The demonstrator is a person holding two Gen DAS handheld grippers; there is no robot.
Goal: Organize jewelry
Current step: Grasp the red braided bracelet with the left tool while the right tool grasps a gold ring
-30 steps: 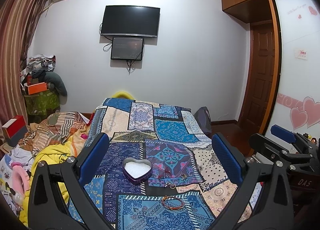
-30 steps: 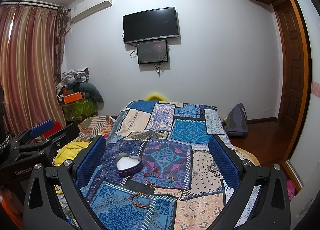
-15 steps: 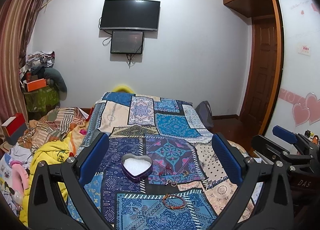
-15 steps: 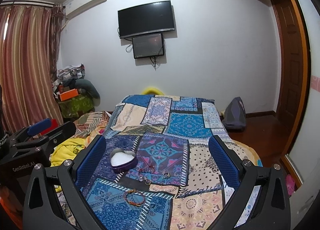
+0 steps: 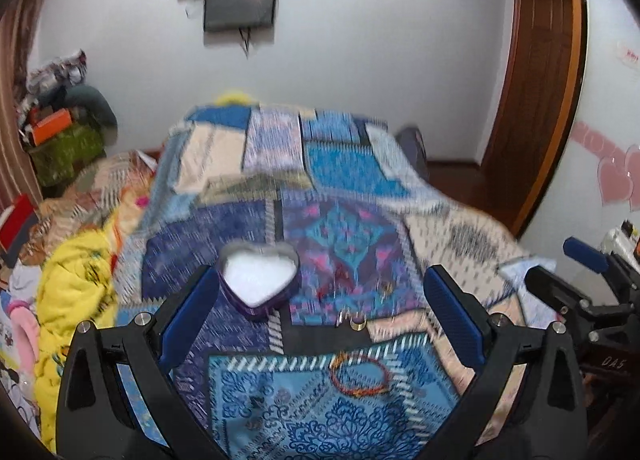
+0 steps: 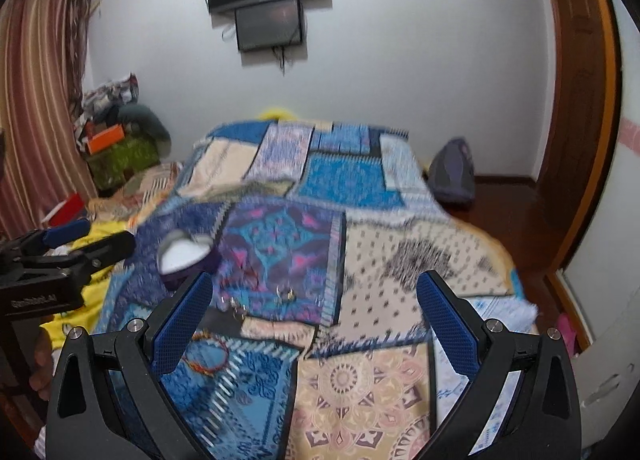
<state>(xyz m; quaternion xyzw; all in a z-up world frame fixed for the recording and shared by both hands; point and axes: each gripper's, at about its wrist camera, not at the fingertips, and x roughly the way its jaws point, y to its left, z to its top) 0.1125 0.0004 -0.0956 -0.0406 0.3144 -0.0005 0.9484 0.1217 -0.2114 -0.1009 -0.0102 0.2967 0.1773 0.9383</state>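
Both the left gripper (image 5: 320, 308) and right gripper (image 6: 314, 310) are hanging wide open, holding nothing. The beaded bracelet (image 5: 359, 374) is lying at six o'clock from the heart-shaped box (image 5: 259, 280), small rings (image 5: 357, 323), seemingly, lying between. Lowering squarely over the bracelet, pinching one side, looks best.

two side-by-side wrist views over one bed (image 5: 360, 187)
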